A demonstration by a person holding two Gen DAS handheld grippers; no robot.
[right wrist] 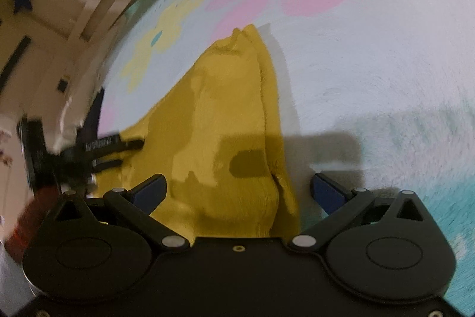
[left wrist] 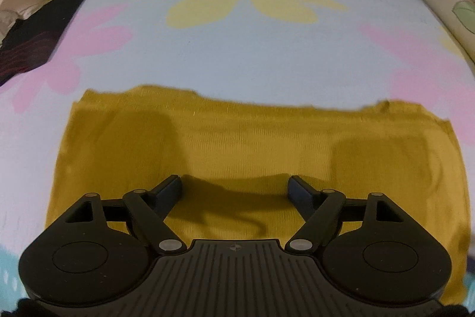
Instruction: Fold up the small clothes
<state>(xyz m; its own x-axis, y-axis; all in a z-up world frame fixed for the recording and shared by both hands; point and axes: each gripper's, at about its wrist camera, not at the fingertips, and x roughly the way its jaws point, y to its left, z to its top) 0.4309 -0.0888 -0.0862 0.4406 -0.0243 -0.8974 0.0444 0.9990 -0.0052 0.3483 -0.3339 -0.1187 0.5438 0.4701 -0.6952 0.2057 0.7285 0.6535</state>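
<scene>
A pale blue bedspread (left wrist: 237, 49) with big yellow and pink flowers is filling most of both views, lying flat across a bed. On it, a mustard cloth (left wrist: 237, 138) is lying spread out as a wide band across the lower middle of the left wrist view; in the right wrist view it is running from the bottom centre up to a bunched, pointed end near the middle of the frame, with a folded ridge along its right side. A dark garment (left wrist: 44, 28) is lying at the left edge of the left wrist view, well apart from the cloth. The left gripper (left wrist: 234, 183) is hanging over the near part of the cloth at the bottom centre, its jaws standing wide apart with nothing pinched between them. The right gripper (right wrist: 237, 186) is sitting at the bottom centre of its own view, jaws also wide apart, straddling the cloth's right edge without pressing on it. The left gripper is also showing, blurred, at the left of the right wrist view, at the cloth's far edge.
</scene>
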